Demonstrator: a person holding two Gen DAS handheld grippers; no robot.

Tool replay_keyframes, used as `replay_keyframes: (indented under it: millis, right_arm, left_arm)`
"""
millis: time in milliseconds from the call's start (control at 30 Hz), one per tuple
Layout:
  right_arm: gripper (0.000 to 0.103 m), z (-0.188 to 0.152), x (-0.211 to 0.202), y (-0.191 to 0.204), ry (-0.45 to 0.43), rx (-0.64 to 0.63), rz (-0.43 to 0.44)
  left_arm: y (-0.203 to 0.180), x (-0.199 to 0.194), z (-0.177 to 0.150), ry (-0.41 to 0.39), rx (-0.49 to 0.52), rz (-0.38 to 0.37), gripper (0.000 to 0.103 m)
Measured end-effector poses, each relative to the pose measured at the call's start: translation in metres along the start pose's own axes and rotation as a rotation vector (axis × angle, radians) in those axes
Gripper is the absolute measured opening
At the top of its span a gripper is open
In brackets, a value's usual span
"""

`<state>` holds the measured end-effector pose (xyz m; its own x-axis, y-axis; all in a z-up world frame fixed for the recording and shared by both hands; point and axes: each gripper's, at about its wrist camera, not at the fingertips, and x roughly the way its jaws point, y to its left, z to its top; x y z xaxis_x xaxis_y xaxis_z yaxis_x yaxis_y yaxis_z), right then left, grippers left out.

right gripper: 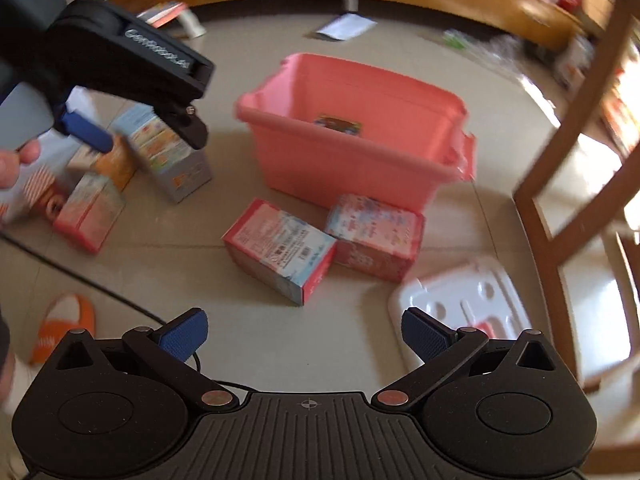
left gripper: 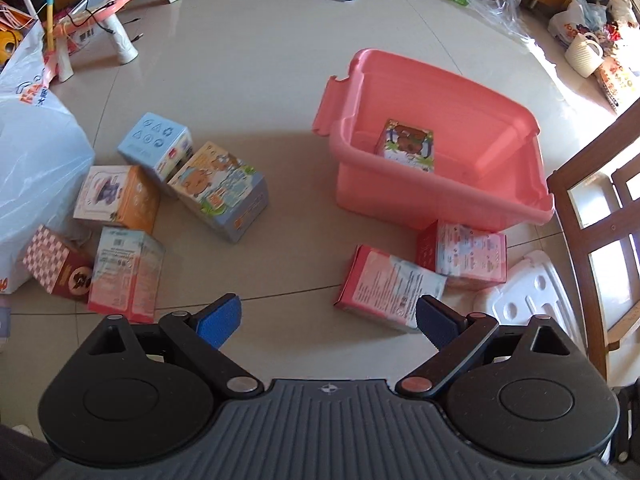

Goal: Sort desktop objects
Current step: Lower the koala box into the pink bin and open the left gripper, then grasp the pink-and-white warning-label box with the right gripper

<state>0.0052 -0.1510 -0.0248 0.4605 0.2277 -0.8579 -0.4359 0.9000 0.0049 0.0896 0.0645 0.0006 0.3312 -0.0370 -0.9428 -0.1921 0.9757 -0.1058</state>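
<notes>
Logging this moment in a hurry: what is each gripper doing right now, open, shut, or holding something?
Left gripper: open, holding nothing.
Right gripper: open, holding nothing.

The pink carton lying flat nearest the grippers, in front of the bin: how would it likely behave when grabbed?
The pink carton looks like thin printed cardboard, so probably light and liable to dent under a hard squeeze. Lying on a broad face, it seems unlikely to roll or tip. Its glossy faces might slide on the tiled floor if pushed.
</notes>
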Motion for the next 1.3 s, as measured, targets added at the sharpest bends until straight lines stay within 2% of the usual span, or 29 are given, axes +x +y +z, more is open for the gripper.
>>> replay_keyframes:
  millis: [133,267,333,500,633,700,800,900,967,1067,1167,1300]
  right_arm:
    - [0.103,0.017,-0.003,0.005,0.012,-0.173,0.038]
    - [0.103,0.034,-0.006,0.01,0.025,-0.346,0.076]
    - [0.103,0.043,-0.007,0.012,0.031,-0.433,0.095]
    - [0.101,0.047,0.009,0.019,0.036,-0.52,0.124]
    - [0.098,0.047,0.031,0.027,0.059,-0.623,0.122]
    - [0.098,0.046,0.042,0.032,0.068,-0.669,0.124]
    - [0.098,0.051,0.064,0.034,0.075,-0.713,0.131]
    - [0.098,0.056,0.08,0.035,0.081,-0.751,0.146]
    - [0.098,0.057,0.09,0.036,0.086,-0.773,0.153]
    - [0.098,0.059,0.106,0.036,0.093,-0.798,0.158]
    - [0.098,0.061,0.122,0.035,0.101,-0.828,0.166]
    - [0.098,0.063,0.142,0.036,0.112,-0.857,0.179]
  left_arm:
    - [0.007,-0.021,-0.015,0.005,0.02,-0.033,0.097]
    - [0.006,-0.046,-0.032,-0.023,0.136,-0.013,0.099]
    - [0.009,-0.05,-0.043,-0.036,0.161,-0.007,0.101]
    - [0.011,-0.025,-0.051,-0.01,0.187,-0.003,0.101]
    - [0.01,-0.012,-0.047,-0.071,0.228,0.049,0.101]
    - [0.013,-0.005,-0.041,-0.089,0.205,0.079,0.101]
    - [0.023,0.006,-0.032,-0.091,0.113,0.1,0.101]
    - [0.034,0.015,-0.027,-0.063,0.007,0.079,0.101]
    - [0.036,0.018,-0.027,-0.045,-0.028,0.057,0.101]
    - [0.03,0.021,-0.033,-0.037,-0.029,0.042,0.101]
    - [0.018,0.028,-0.035,-0.012,0.036,0.023,0.101]
    - [0.008,0.034,-0.035,-0.011,0.085,0.044,0.101]
